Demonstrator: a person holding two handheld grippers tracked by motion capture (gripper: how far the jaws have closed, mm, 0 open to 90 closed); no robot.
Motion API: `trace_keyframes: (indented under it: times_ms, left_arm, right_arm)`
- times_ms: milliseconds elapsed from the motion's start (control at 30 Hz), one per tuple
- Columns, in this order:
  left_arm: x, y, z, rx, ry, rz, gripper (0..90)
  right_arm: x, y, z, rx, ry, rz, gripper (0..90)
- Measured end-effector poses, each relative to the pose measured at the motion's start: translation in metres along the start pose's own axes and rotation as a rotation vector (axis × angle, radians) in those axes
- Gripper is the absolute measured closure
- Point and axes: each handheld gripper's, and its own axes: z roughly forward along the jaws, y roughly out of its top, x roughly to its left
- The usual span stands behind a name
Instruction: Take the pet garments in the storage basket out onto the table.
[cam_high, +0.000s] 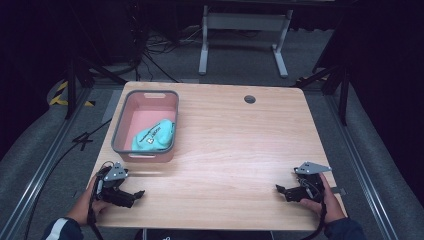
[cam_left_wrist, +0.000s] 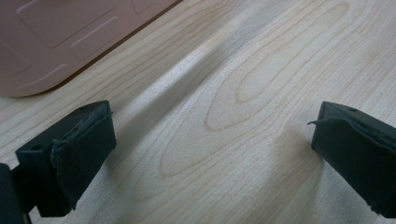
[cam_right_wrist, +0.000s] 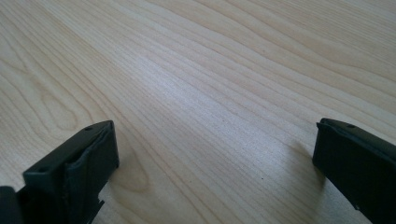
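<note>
High view first. Light wooden rectangular table (cam_high: 235, 150), with a pink plastic rectangular bin with a grey rim (cam_high: 120, 131) sitting near the far left corner. Inside the bin, toward its near right part, a crumpled turquoise cloth item with a small white label (cam_high: 154, 136), leaning against the bin's right wall. Round dark cable hole (cam_high: 249, 99) in the tabletop near the far edge, well apart from the bin. Left gripper (cam_high: 131, 196) down at the near left corner, held in a hand (cam_high: 82, 205), black jaws pointing right and spread, nothing between them. Just in front of the bin's near wall, but not touching it. Right gripper (cam_high: 283, 190) at the near right corner, held in the other hand (cam_high: 327, 200), grey three-cornered plate on top, jaws pointing left toward the table's middle, also apart and empty. Both grippers well away from the turquoise cloth.

Left gripper view next. Two black jaws wide apart, bare wood grain between them, no contact with anything. Pink bin wall up in the top left corner, close by.

Right gripper view last. Same deal: jaws spread wide, plain tabletop in the gap, nothing gripped.
</note>
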Motion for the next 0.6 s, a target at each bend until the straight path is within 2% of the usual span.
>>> trace_keyframes:
  times_ms: [300,433,600]
  left_arm:
    - [0.0000,-0.0005,-0.0005,-0.001,-0.001,0.001,0.2]
    - [-0.0012,0.0004,-0.0026,0.019,-0.004,0.009,1.2]
    - [-0.0054,0.0004,-0.0063,0.034,-0.011,0.017,6.2]
  right_arm:
    - [0.0001,-0.0001,-0.0001,0.000,-0.001,0.001,0.5]
    - [0.0002,-0.0001,-0.0001,0.000,-0.001,0.002,0.5]
    - [0.0001,-0.0001,-0.0001,0.000,-0.001,0.002,0.5]
